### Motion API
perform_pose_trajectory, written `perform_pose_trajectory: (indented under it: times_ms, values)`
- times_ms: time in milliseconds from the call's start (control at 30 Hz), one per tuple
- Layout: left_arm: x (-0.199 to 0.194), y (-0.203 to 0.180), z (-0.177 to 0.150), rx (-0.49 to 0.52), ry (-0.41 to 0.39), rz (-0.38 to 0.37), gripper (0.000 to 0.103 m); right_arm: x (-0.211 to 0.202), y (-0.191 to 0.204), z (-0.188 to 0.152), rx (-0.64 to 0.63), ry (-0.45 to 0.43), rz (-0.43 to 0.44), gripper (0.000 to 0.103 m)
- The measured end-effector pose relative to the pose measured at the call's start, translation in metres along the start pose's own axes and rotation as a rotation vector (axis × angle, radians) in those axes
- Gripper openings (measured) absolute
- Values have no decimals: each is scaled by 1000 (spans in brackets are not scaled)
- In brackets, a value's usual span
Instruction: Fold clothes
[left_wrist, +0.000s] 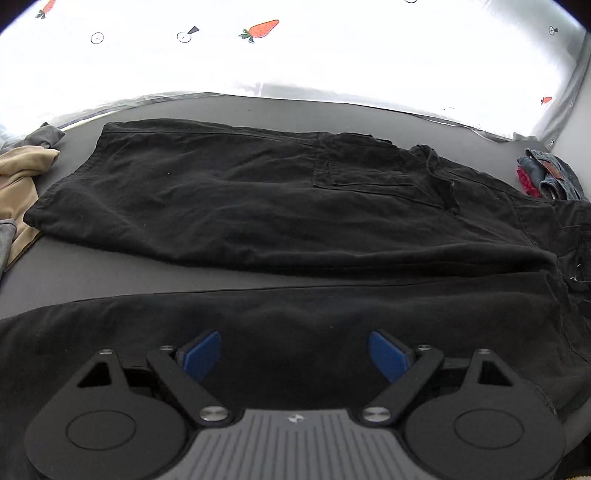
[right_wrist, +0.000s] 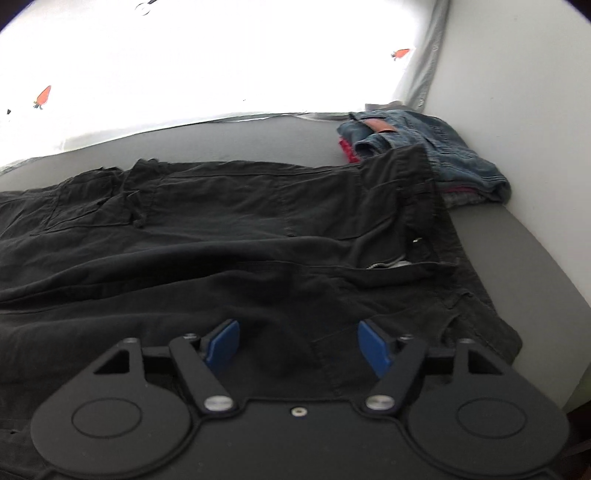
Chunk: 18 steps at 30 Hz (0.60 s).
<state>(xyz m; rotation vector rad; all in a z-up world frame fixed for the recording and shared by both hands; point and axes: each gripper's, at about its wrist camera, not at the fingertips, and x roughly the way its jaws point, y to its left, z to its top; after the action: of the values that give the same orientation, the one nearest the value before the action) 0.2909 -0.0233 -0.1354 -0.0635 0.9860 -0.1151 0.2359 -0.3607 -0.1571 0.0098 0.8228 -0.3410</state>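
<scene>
Bare grey table lies open between the black trousers' legs; clothes piles crowd nine o'clock and two o'clock (folded jeans).

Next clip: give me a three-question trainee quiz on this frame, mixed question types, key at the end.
1. True or false: the left gripper is clamped on the black trousers.
2. What lies at the trousers' waistband end? A) folded jeans B) a towel C) a shoe
3. Fill in: the sheet behind the grey surface is printed with ____.

Key:
1. False; its fingers stand apart with nothing pinched, as do the right gripper's.
2. A, the jeans by the waistband.
3. Carrots.
</scene>
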Motion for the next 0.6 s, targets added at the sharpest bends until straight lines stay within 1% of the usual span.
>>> perform_pose_trajectory:
  times_ms: [67, 133, 200, 300, 367, 433, 467, 500, 533, 567, 600]
  values:
    - [2, -14, -3, -18, 6, 12, 89, 6, -33, 5, 18, -21, -55, 53]
    - [4, -29, -6, -36, 10, 24, 89, 14, -63, 11, 34, -26, -86, 50]
    - [5, -46, -8, -47, 6, 30, 89, 25, -89, 18, 63, -27, -86, 46]
    - [10, -71, -7, -54, 9, 37, 89, 43, -119, 28, 87, -29, -67, 46]
    - [18, -89, -3, -44, 16, 43, 89, 55, -130, 35, 61, -36, -58, 44]
    - [24, -104, 2, -28, 23, 47, 89, 71, -135, 44, 18, -45, -48, 40]
    - [28, -112, 6, -16, 27, 51, 89, 78, -138, 48, 2, -46, -37, 36]
    - [32, -119, 10, -8, 30, 56, 89, 86, -140, 52, -14, -47, -26, 29]
    - [35, -125, 14, -1, 33, 59, 89, 96, -141, 57, -29, -39, -12, 25]
    - [39, -130, 19, 9, 37, 62, 89, 105, -143, 61, -45, -32, 2, 22]
    - [43, -135, 24, 19, 40, 65, 89, 113, -143, 64, -61, -30, 15, 22]
